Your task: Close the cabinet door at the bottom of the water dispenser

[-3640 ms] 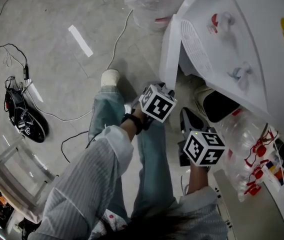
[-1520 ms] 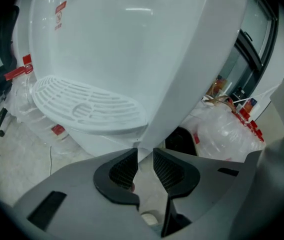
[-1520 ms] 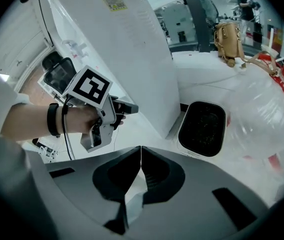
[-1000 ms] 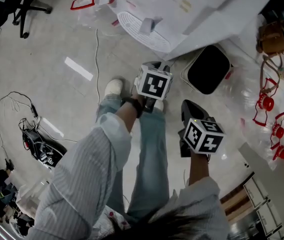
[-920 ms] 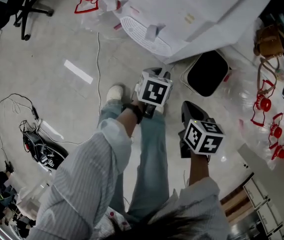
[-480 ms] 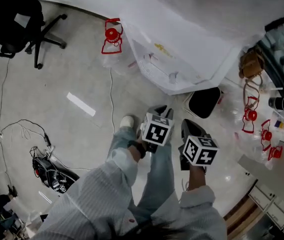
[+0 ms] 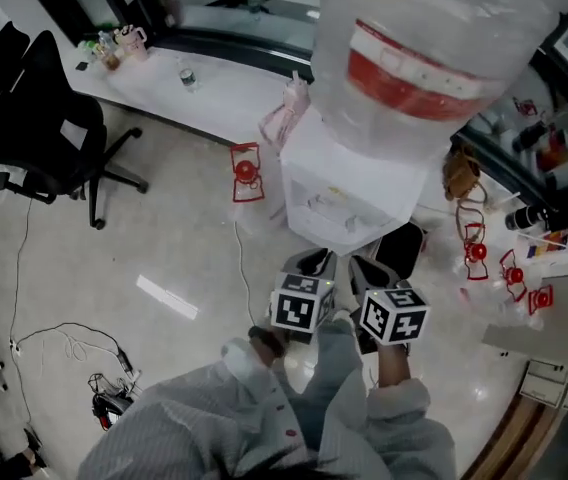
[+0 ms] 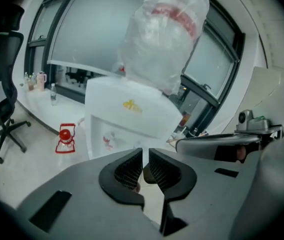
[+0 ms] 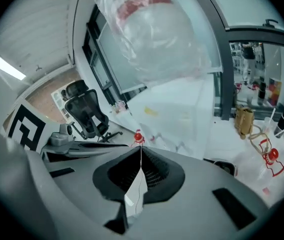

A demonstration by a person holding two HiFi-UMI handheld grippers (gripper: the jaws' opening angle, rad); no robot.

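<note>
- Left tool: jaws almost together and closing, nothing between them, touching nothing.
- Water dispenser stood ahead of both tools, well apart from their tips, with a big bottle on top.
- Cabinet door at the dispenser's base was mostly hidden in every view. No panel stuck out toward the tools, so I judged it already closed.
- Right tool, just beside the left tool: jaws pressed together, empty.
- Task looked done. Nothing seemed left except maybe confirming the door had seated.
</note>
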